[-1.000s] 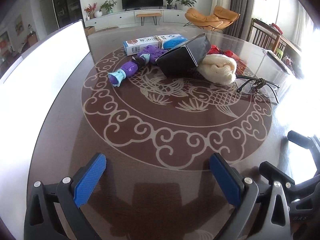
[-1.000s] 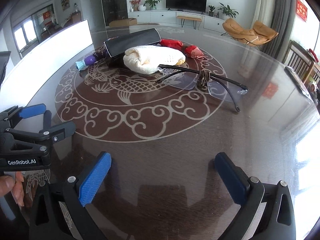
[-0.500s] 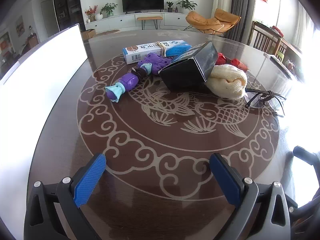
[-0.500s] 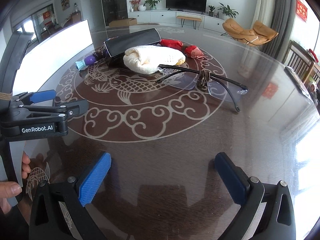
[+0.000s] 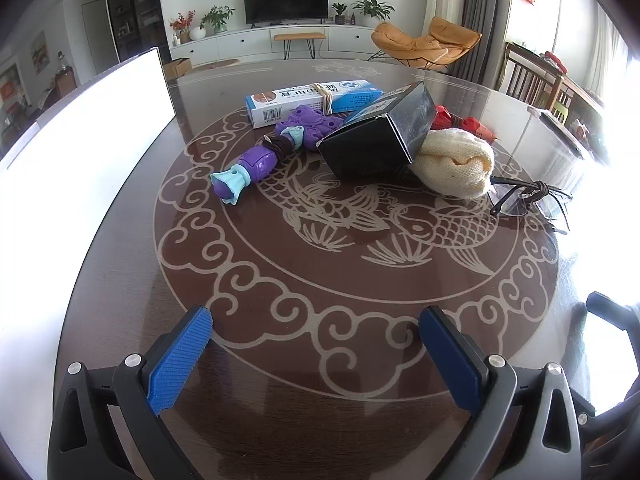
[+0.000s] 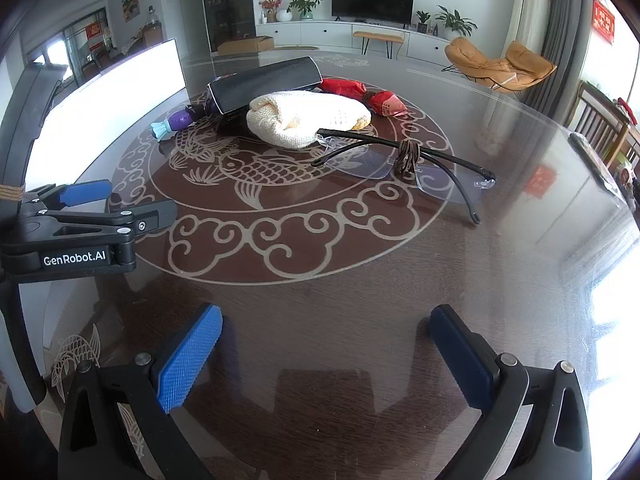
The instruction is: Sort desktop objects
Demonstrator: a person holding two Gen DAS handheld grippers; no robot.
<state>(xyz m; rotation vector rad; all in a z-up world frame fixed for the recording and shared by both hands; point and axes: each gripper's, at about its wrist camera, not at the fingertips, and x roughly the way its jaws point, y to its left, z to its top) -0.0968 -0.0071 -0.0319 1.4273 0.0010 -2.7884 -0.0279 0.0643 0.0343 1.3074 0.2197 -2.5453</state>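
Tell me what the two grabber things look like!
Each gripper is a black plastic frame with silver screws and two fingers tipped by bumpy blue pads: the left gripper and the right gripper. Seen from the side in the right wrist view, the left one carries white "GenRobot.AI" lettering.

Toy (image 5: 260, 160) left of box (image 5: 380, 140), cloth (image 5: 456, 164) right of it, glasses (image 6: 404, 160) nearest, carton (image 5: 312, 100) behind.

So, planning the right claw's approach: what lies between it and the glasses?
Nothing: in the right wrist view only bare patterned table separates the open right claw from the glasses.
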